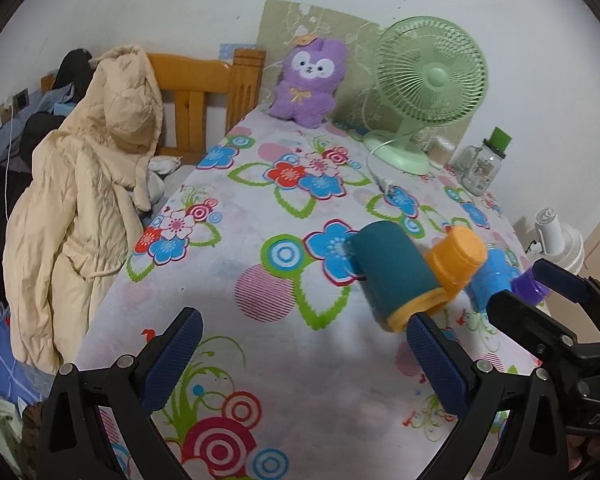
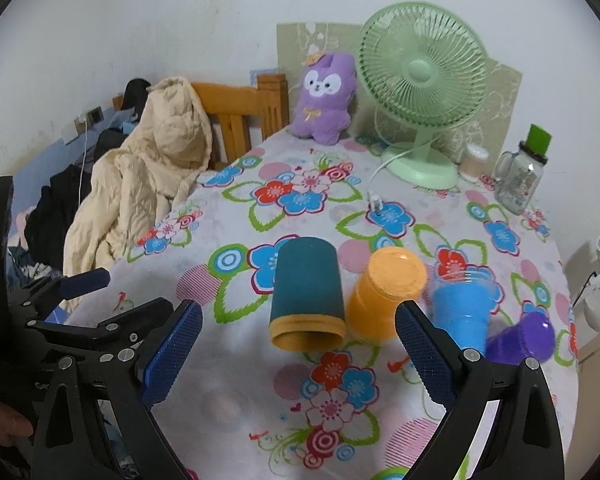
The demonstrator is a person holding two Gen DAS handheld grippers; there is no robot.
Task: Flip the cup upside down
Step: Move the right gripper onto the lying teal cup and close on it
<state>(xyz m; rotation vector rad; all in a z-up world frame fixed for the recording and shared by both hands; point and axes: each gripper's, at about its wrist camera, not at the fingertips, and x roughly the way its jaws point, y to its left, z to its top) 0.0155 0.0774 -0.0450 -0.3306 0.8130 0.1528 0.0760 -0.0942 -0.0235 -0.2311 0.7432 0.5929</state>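
Note:
Several cups stand in a row on the flowered tablecloth [image 2: 284, 400]. A dark teal cup [image 2: 307, 286] with a yellow rim stands upside down, also in the left wrist view [image 1: 392, 272]. Right of it are an upside-down orange cup [image 2: 386, 292], a blue cup [image 2: 462, 308] and a purple cup [image 2: 522, 338] lying tilted. My right gripper [image 2: 298, 326] is open and empty, just in front of the teal cup. My left gripper [image 1: 304, 342] is open and empty, left of the cups. The right gripper shows at the right edge of the left wrist view [image 1: 540, 292].
A green desk fan [image 2: 422, 80] with its cord and plug [image 2: 376, 202], a purple plush toy [image 2: 326, 96], a glass jar with green lid [image 2: 520, 182] stand at the table's far side. A beige coat [image 1: 88, 184] hangs over a wooden chair [image 1: 196, 84] at left.

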